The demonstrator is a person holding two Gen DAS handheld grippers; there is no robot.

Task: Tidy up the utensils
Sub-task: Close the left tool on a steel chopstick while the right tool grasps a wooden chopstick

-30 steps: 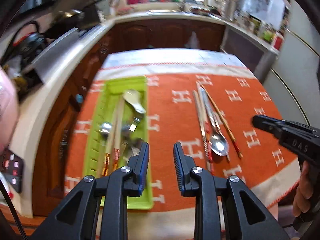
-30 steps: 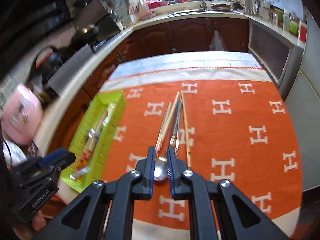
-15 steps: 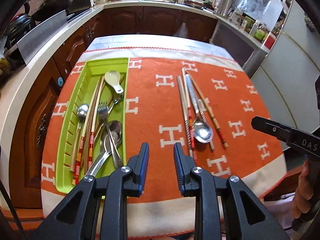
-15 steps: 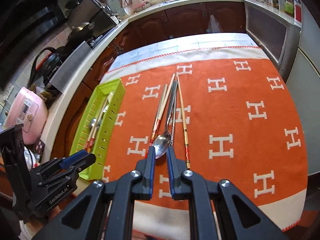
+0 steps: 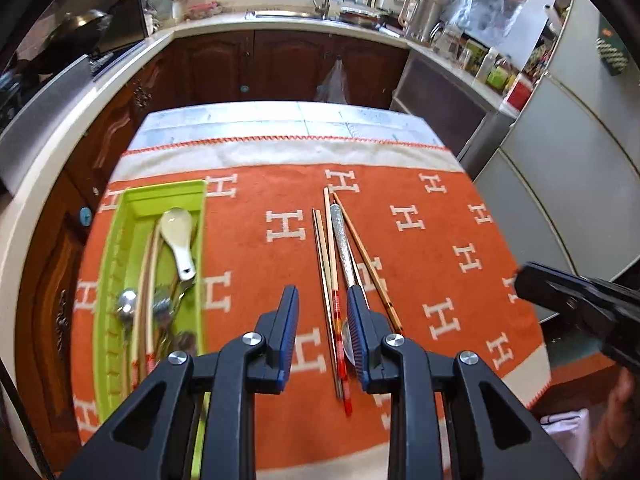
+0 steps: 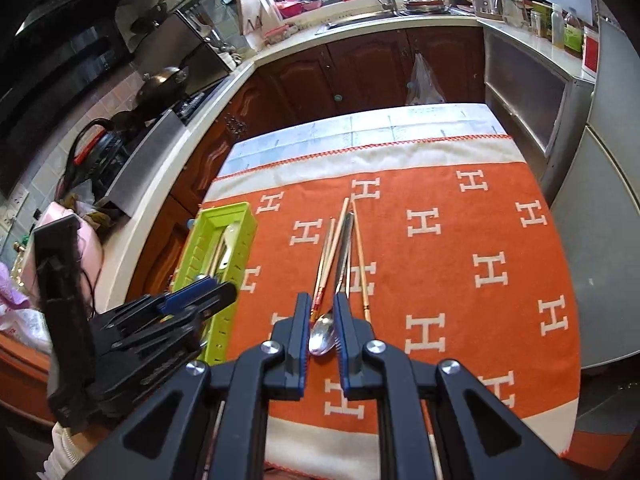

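Both the left gripper [image 5: 323, 312] and right gripper [image 6: 322, 320] hover narrowly parted, seemingly empty, above a shiny steel spoon [image 6: 322, 334].

I am seeing one lime-green plastic tray [image 5: 114, 256], one white ceramic spoon [image 5: 179, 240], one loose steel spoon [image 6: 322, 334], and four loose wooden chopsticks [image 5: 332, 276].

A cloth [image 5: 420, 184] covers the table [image 5: 280, 120]. On it, at nine o'clock, lies a tray [image 5: 110, 264] running from six to twelve, holding a soup spoon [image 5: 178, 236], chopsticks and other cutlery. At the cloth's centre a spoon [image 6: 323, 334] lies among loose chopsticks [image 5: 332, 280], all pointing toward twelve. Counters [image 6: 400, 24] wrap behind from nine to three, the sink [image 6: 360, 16] at twelve.
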